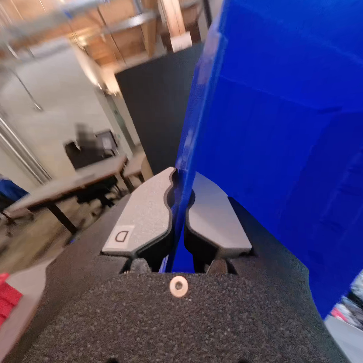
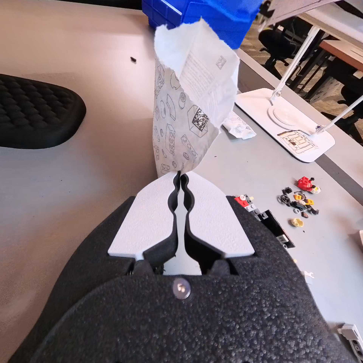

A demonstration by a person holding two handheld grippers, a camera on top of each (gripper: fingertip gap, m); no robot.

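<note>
My left gripper (image 1: 181,176) is shut on the thin wall of a blue plastic bin (image 1: 275,137), which fills the right half of the left wrist view. Both pads press on the wall. My right gripper (image 2: 180,175) is shut on the bottom corner of a grey-white paper bag (image 2: 180,117) printed with brick drawings. The bag stands up from the fingertips, and its torn open end is at the top. That end reaches the blue bin (image 2: 216,17) at the top of the right wrist view.
On the grey table (image 2: 245,176) lie a heap of small loose bricks (image 2: 298,202), a black brick assembly (image 2: 271,224), a crumpled paper bag (image 2: 238,127) and a white stand base (image 2: 284,121). A black textured pad (image 2: 35,112) lies at the left. Left tips to right tips: about 40 cm.
</note>
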